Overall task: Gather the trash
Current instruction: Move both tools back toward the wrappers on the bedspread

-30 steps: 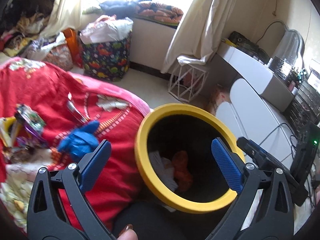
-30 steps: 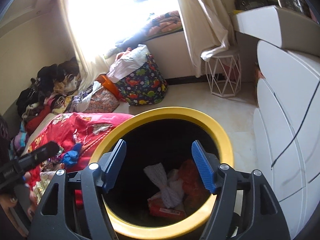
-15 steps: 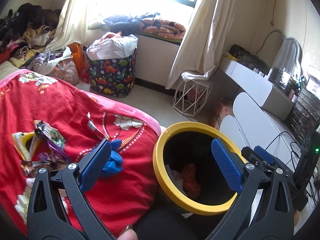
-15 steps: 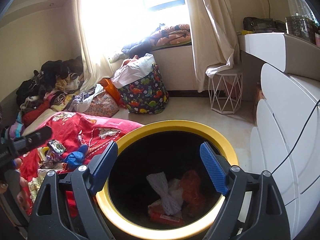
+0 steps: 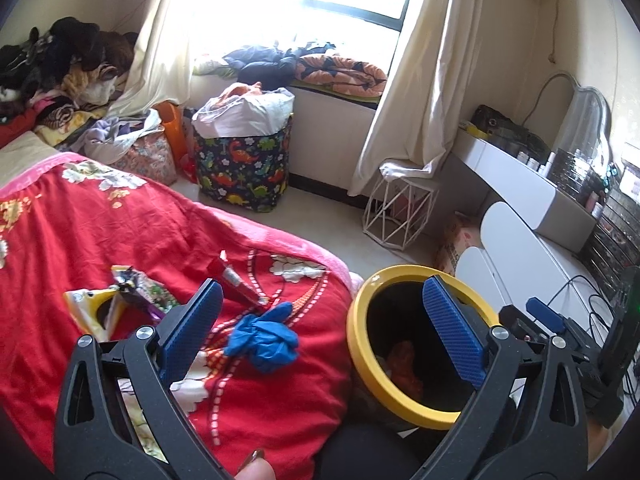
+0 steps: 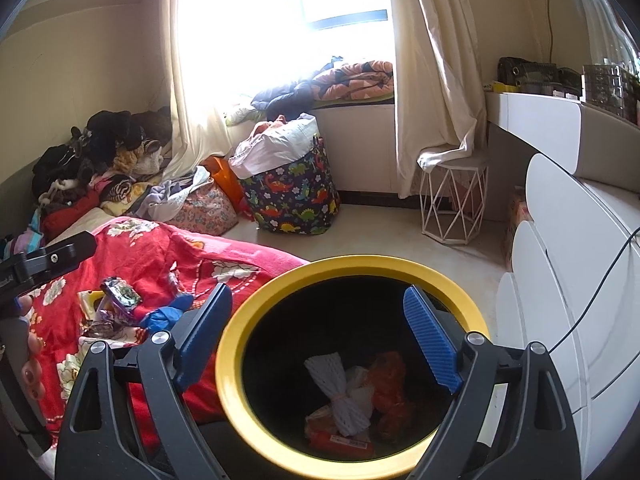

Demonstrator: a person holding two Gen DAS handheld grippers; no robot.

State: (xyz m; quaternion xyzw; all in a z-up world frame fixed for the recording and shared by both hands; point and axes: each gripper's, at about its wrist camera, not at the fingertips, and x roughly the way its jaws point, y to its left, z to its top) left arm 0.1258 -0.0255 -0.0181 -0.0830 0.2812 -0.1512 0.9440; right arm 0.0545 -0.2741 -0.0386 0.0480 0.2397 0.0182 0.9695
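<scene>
2 grippers hang over the foot of the bed. The left gripper (image 5: 320, 320) stands wide open and empty, its 2 blue pads spread above the red floral blanket (image 5: 120, 232) and the bin's near rim. The right gripper (image 6: 318, 336) has just been opening; its jaws now stand wide with nothing between them, framing the mouth of the 1 yellow-rimmed black bin (image 6: 256, 320), which sits on the floor tight against the bed's edge. Inside the bin I count about 4 pieces of trash: 1 white foam net (image 6: 340, 396), 1 crumpled orange scrap (image 6: 390, 380), 1 red flat packet (image 6: 344, 442) and 1 pale wad between them that I cannot make out. Still on the blanket lie 1 blue glove (image 5: 264, 338), near the bin, 1 red tube-shaped wrapper (image 5: 236, 280) just beyond it, 1 shiny dark foil wrapper (image 5: 140, 292) and 1 yellow-and-white packet (image 5: 94, 308) farther left. Across the floor stand 1 dinosaur-print basket (image 5: 244, 168) and 1 white wire stool (image 5: 400, 212).
</scene>
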